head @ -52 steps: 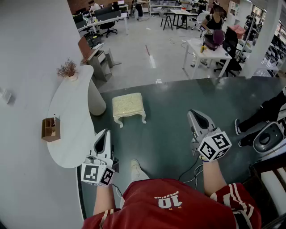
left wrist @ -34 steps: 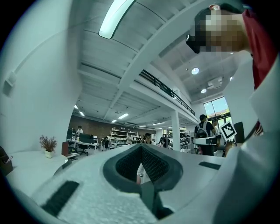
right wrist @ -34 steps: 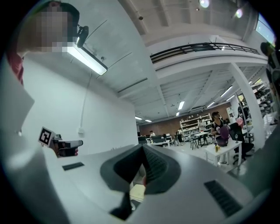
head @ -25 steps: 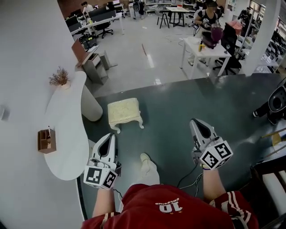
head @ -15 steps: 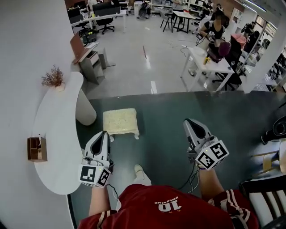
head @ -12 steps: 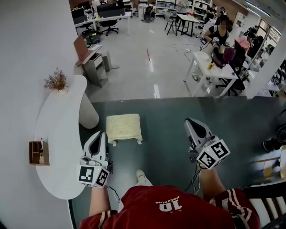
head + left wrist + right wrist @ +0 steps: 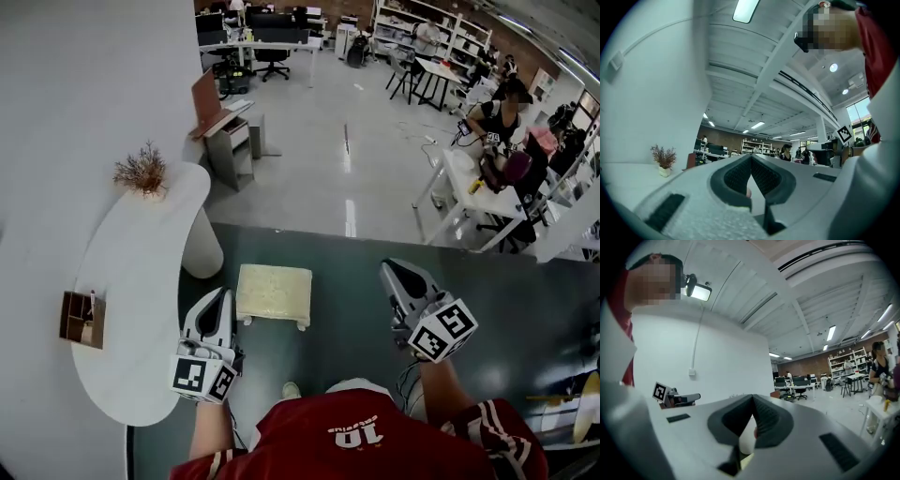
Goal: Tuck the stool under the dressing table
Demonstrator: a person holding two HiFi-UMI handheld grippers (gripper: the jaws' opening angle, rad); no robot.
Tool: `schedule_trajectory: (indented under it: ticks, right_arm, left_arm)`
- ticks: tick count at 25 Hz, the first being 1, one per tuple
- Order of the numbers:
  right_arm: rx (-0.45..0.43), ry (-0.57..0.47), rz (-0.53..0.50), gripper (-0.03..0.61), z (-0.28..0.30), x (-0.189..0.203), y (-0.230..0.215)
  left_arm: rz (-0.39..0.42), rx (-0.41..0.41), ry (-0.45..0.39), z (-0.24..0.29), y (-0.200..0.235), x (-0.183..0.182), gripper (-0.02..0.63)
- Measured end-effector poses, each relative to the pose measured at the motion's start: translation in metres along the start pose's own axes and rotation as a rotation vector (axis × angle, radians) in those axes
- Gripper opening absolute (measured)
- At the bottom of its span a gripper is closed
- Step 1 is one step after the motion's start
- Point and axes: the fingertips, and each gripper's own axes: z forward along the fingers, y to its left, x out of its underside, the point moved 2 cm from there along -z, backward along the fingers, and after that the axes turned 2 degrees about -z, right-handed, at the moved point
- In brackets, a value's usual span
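The stool (image 7: pixel 274 292) stands on the dark floor mat (image 7: pixel 356 375), straight ahead of the person at twelve o'clock. It is not yet under the dressing table (image 7: pixel 141 281), whose curved white top runs along the wall (image 7: pixel 75 112) at about nine o'clock from the stool.

The left gripper (image 7: pixel 222 296) and the right gripper (image 7: pixel 394 273) are held out roughly level on either side of the stool. Each has its jaws pressed together with nothing between them. That bracketing looks like an approach, with both tools set to push or to open onto the frame. The left tip sits just beside the stool's near left corner. From the steep head view it may be touching, but that cannot be settled.

The table's white pedestal leg (image 7: pixel 201 248) stands at ten o'clock from the stool. A straight push toward the wall would probably need to pass on the near side of it, into the gap under the top. The person's shoe (image 7: pixel 292 389) is at six o'clock, near the stool's path.

A dried plant (image 7: pixel 143 171) stands on the table's far end and a wooden organiser (image 7: pixel 82 318) sits at its wall edge. Both are up on the top and out of the way. The office desk (image 7: pixel 469 183) at two o'clock is well apart.
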Motion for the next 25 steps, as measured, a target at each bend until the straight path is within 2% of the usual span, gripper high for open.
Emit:
schedule_trajectory:
  ticks: [6, 10, 13, 16, 19, 22, 25]
  right_arm:
    - [-0.156, -0.027, 0.011, 0.005, 0.056, 0.009, -0.061]
    - [-0.304, -0.050, 0.041, 0.005, 0.096, 0.011, -0.122]
    - [-0.413, -0.048, 0.063, 0.005, 0.126, 0.005, -0.168]
    - [-0.519, -0.042, 0.075, 0.005, 0.152, 0.000, -0.199]
    - [-0.597, -0.028, 0.090, 0.005, 0.173, 0.004, -0.215]
    - [-0.672, -0.012, 0.133, 0.006, 0.181, 0.009, -0.215]
    - [-0.723, -0.035, 0.139, 0.006, 0.178, -0.005, -0.203]
  left_arm:
    - [0.036, -0.170, 0.002, 0.028, -0.001, 0.010, 0.003]
    - [0.083, -0.334, -0.016, 0.058, -0.025, 0.016, 0.004]
    - [0.068, -0.476, -0.041, 0.085, -0.043, 0.017, 0.004]
    - [0.054, -0.575, -0.057, 0.104, -0.062, 0.017, 0.003]
    - [0.086, -0.663, -0.038, 0.113, -0.079, 0.019, 0.004]
    - [0.102, -0.788, -0.003, 0.100, -0.097, 0.025, 0.005]
    - [0.104, -0.838, -0.015, 0.088, -0.115, 0.016, 0.005]
